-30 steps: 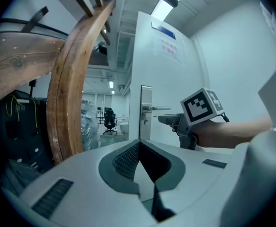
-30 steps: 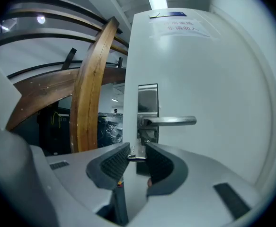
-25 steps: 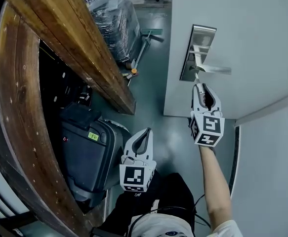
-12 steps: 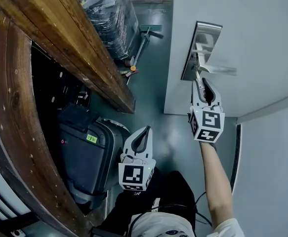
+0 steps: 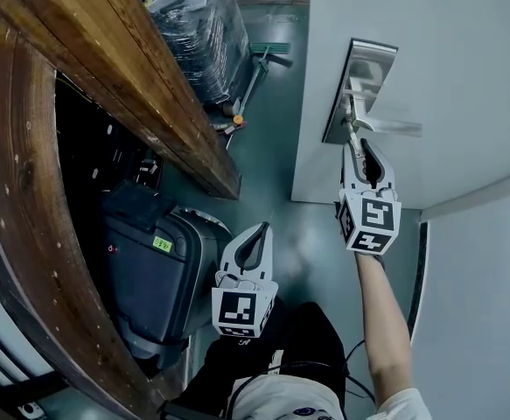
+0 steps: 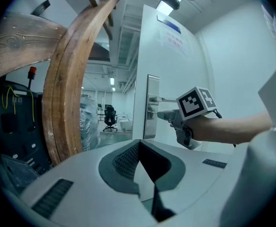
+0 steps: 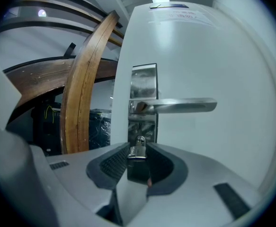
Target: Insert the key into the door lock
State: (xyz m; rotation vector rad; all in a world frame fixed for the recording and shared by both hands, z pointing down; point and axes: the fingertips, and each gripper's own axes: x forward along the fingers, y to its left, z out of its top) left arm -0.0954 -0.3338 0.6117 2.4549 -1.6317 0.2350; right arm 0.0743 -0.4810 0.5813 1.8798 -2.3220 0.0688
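A: What was seen, from the largest thing down?

B: The pale door (image 5: 429, 51) was seen at the right. A metal lock plate (image 7: 143, 82) was fixed on it, and a lever handle (image 7: 185, 106) was set across that plate. The right hand-held gripper (image 7: 137, 152) was held up to the plate, just below the lever. The left hand-held gripper (image 6: 138, 144) was held low, well apart from the door, with its jaws brought together on nothing.

A: And the key?

B: The key (image 7: 138, 145) was found clamped by its head between the right jaws, with its blade pointed at the lower part of the plate. Whether the tip had entered the keyhole could not be told.

A: How was it judged to handle?

B: It was judged light, stiff and thin, and made of smooth metal. Slipping or twisting between the pads was therefore to be feared if it was pushed off-line. The head was taken to be the proper place for the hold, with the blade left wholly free. A straight, gentle push was thought to be called for, since so thin a blade could be bent by force applied at an angle.
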